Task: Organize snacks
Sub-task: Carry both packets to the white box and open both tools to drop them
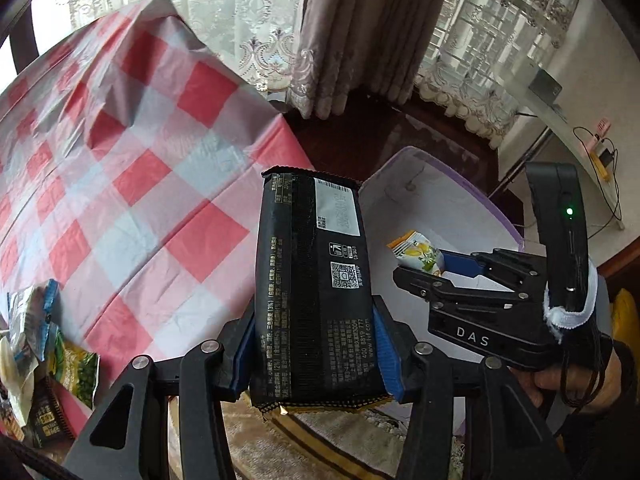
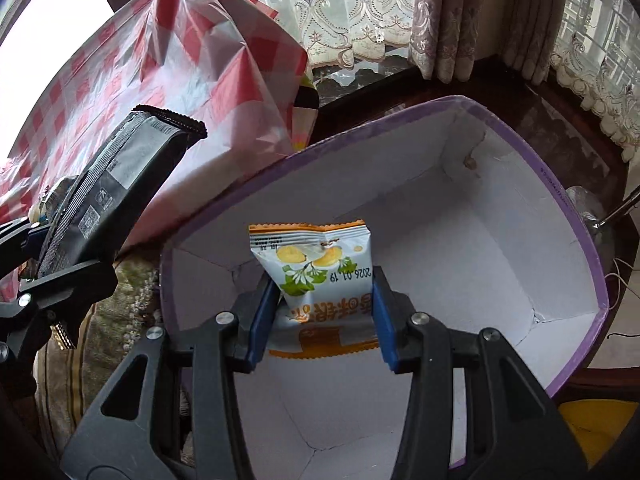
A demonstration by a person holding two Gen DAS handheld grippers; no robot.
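My left gripper (image 1: 316, 356) is shut on a black snack packet (image 1: 312, 280), held upright beside the table edge; it also shows in the right wrist view (image 2: 108, 196). My right gripper (image 2: 324, 316) is shut on a small white and orange snack packet (image 2: 320, 276) with a fruit picture, held over the open white box with a purple rim (image 2: 576, 216). In the left wrist view the right gripper (image 1: 420, 268) holds that packet (image 1: 418, 254) above the box (image 1: 400, 168). The box's visible floor is bare.
A table with a red and white checked cloth (image 1: 132, 168) lies to the left. Several more snack packets (image 1: 44, 360) lie at its near left corner. Curtains (image 1: 360, 32) and a dark wooden sill stand behind. A striped cushion (image 1: 304, 440) lies below.
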